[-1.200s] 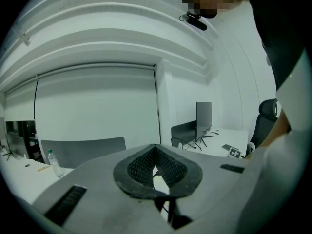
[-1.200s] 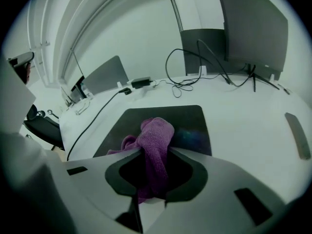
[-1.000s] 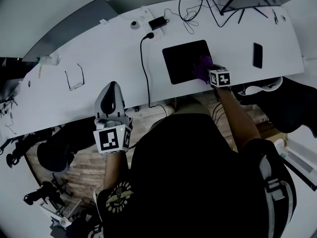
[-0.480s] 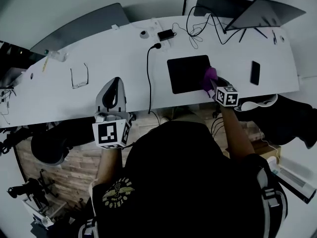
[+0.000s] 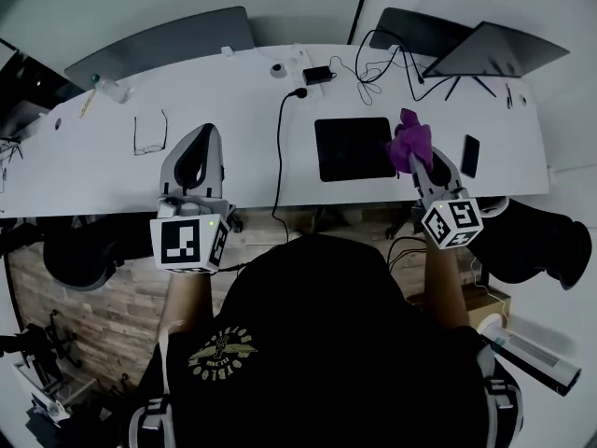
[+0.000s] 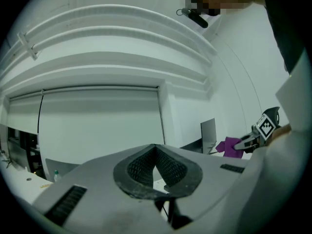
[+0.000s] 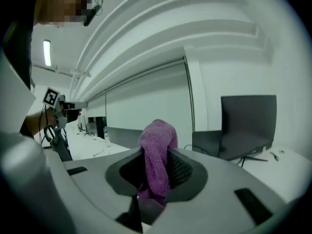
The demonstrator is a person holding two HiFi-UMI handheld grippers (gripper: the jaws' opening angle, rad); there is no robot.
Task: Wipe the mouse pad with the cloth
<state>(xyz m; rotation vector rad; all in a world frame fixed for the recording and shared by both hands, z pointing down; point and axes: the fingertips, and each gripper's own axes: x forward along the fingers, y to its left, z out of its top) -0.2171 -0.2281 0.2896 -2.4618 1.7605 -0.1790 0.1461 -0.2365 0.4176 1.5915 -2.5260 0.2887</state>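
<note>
My right gripper is clenched on the purple cloth, right of centre in the head view, beside the black mouse pad's right edge. My left gripper, centre-left over the white desk, is closed on nothing.

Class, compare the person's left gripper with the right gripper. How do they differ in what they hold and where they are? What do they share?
The right gripper is shut on the purple cloth, while the left gripper holds nothing. The right gripper is beside the mouse pad's right edge, while the left gripper is further left, near the glasses. Both have their jaws together.
</note>
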